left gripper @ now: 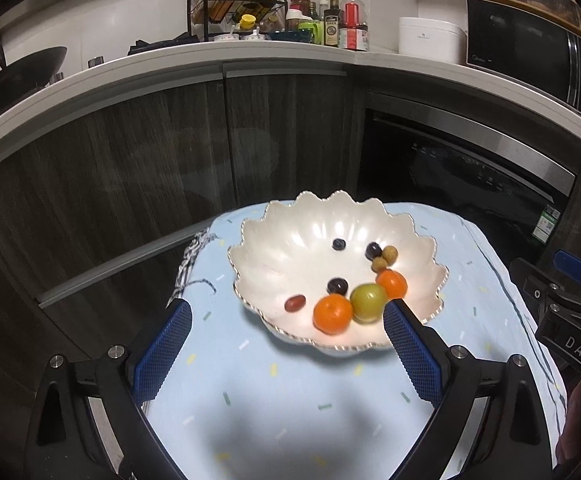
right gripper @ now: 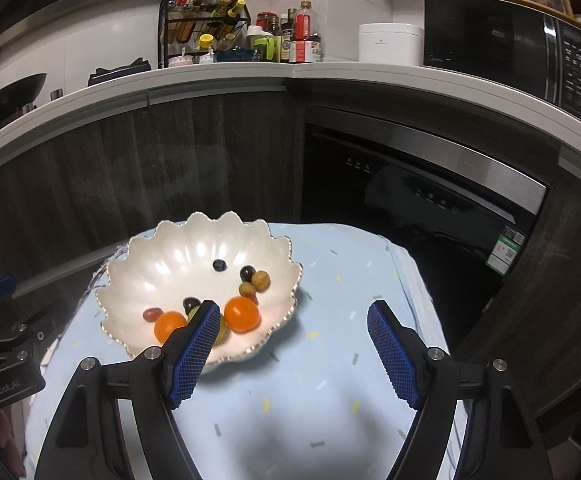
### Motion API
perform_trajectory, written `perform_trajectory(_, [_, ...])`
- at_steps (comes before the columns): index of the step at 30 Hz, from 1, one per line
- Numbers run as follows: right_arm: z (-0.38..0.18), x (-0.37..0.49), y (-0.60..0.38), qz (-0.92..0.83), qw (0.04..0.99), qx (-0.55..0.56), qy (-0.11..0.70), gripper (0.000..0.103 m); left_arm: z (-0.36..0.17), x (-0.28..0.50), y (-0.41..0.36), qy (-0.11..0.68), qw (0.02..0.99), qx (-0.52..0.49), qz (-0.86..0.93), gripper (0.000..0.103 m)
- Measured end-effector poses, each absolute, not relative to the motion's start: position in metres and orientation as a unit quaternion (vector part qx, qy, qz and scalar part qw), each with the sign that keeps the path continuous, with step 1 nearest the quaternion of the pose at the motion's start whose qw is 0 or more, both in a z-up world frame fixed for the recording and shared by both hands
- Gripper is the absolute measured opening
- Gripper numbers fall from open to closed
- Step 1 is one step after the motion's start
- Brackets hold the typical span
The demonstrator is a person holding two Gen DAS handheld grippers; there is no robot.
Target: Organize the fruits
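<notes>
Left gripper (left gripper: 286, 316) fills the lower frame of its view, jaws spread wide, nothing between them. Its right blue pad (left gripper: 410, 356) overlaps the lower-right rim of the white scalloped bowl (left gripper: 290, 232); whether it touches, can't tell. Bowl sits mid-frame on a light blue cloth (left gripper: 274, 400), just past the fingertips. Fruit is clustered in the bowl's lower right: two oranges (left gripper: 332, 314), a green fruit (left gripper: 367, 301) between them, dark grapes (left gripper: 337, 286), a red date (left gripper: 294, 303), two small tan fruits (left gripper: 389, 254), a blueberry (left gripper: 338, 244).

Right gripper (right gripper: 293, 318) also wide and empty. Bowl (right gripper: 162, 264) sits left of centre in this view; the left pad (right gripper: 194, 356) covers its near rim and most of the green fruit. Gap between the jaws shows only cloth (right gripper: 290, 400).
</notes>
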State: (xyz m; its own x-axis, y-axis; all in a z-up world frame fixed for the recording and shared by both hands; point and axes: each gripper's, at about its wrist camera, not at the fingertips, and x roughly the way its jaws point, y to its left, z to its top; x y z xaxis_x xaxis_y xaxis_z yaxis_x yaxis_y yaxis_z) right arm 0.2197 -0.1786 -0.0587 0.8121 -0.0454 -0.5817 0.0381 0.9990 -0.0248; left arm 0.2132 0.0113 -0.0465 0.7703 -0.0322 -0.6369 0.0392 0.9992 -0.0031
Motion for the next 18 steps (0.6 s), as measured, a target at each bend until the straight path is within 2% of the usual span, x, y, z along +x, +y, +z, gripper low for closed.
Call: perform_trajectory(18, [-0.065,0.163,-0.187,-0.037,0.954,-0.001,0.298,0.077,-0.050,0.162,0.004,0.324,0.946,0.005,-0.027,0.098])
